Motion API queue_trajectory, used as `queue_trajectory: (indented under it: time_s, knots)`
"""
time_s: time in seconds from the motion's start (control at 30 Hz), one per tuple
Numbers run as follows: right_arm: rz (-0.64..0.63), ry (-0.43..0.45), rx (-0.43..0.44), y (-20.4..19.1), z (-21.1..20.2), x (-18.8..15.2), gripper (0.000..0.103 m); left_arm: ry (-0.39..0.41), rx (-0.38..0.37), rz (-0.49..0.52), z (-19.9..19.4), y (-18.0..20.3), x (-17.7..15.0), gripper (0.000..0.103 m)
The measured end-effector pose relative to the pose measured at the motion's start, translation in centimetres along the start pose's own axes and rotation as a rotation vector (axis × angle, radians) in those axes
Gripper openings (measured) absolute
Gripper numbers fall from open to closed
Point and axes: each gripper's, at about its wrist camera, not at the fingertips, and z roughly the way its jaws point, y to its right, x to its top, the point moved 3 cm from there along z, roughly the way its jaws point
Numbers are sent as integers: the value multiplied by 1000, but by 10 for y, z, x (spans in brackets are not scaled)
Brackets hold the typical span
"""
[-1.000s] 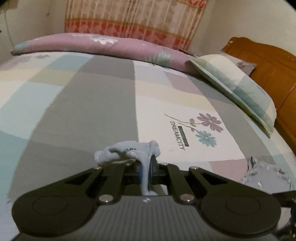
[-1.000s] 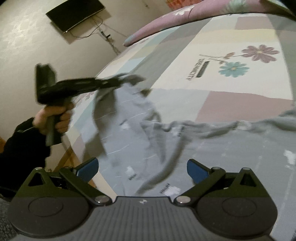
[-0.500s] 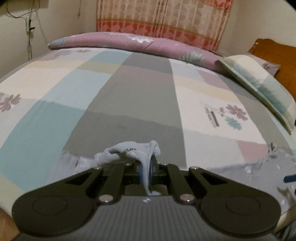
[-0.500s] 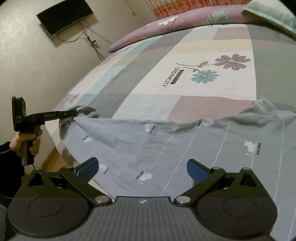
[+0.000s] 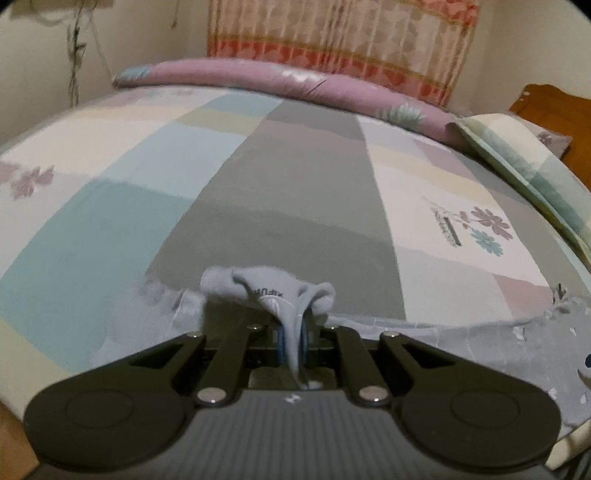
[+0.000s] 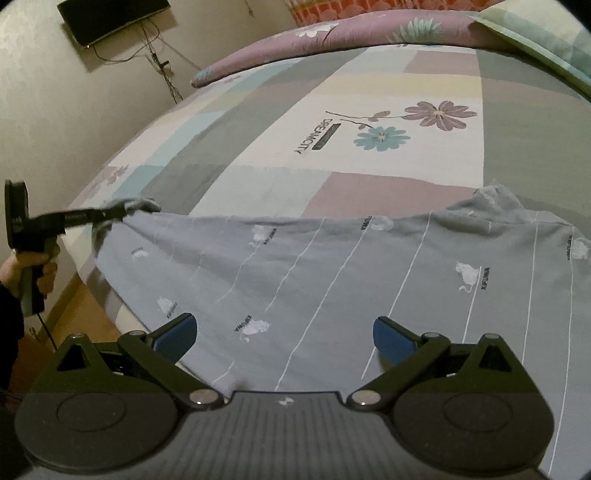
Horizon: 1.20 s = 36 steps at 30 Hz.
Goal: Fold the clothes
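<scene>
A grey garment (image 6: 332,280) with thin white stripes and small white cat prints lies spread flat along the near edge of the bed. My left gripper (image 5: 291,339) is shut on a bunched corner of the grey garment (image 5: 269,291), pinched between its blue pads. In the right wrist view the left gripper (image 6: 110,214) holds that corner at the garment's far left end, in a person's hand (image 6: 33,269). My right gripper (image 6: 284,336) is open above the cloth, its blue pads (image 6: 177,332) wide apart with nothing between them.
The bed (image 5: 295,206) has a patchwork sheet with flower prints. A purple rolled quilt (image 5: 295,85) lies along its far side and a striped pillow (image 5: 535,177) by the wooden headboard (image 5: 546,107). A TV (image 6: 110,18) hangs on the wall; floor (image 6: 66,306) shows at left.
The left gripper pulled its corner out to the left, and the crumpled hanging garment now lies stretched flat on the bed. The right gripper stayed open.
</scene>
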Motion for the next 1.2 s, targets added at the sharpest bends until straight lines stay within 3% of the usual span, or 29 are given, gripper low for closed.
queue_trajectory:
  time_s: [0.07,0.17,0.33,0.37,0.53,0.6,0.73,0.8,1.07,1.2]
  knots:
    - [-5,-7,-4,-1,1,-1,103,20,6,25,0,2,0,11]
    - [-14,-23,-19,0,6,-3,103,-23,47,27,11,-6,-5,19]
    - [-73,-44,-90,-4,10,-6,103,-67,133,11,15,-26,-6,39]
    - [-77,-44,-94,-4,10,-6,103,-68,141,10,11,-28,-3,48]
    - [-98,-25,-72,-8,10,0,103,-50,165,43,-13,-29,9,49]
    - [-146,-21,-44,-14,12,10,85,-35,158,72,-20,-21,11,50]
    - [-307,-29,-49,-37,29,38,71,-71,76,112,-15,2,-1,55]
    - [-371,-31,-22,-51,45,56,58,-89,35,132,-12,14,-7,58]
    - [-591,-55,131,-123,123,106,34,-161,-129,210,-2,62,-32,61]
    - [-705,-92,188,-154,158,109,26,-171,-160,166,-3,51,-41,61]
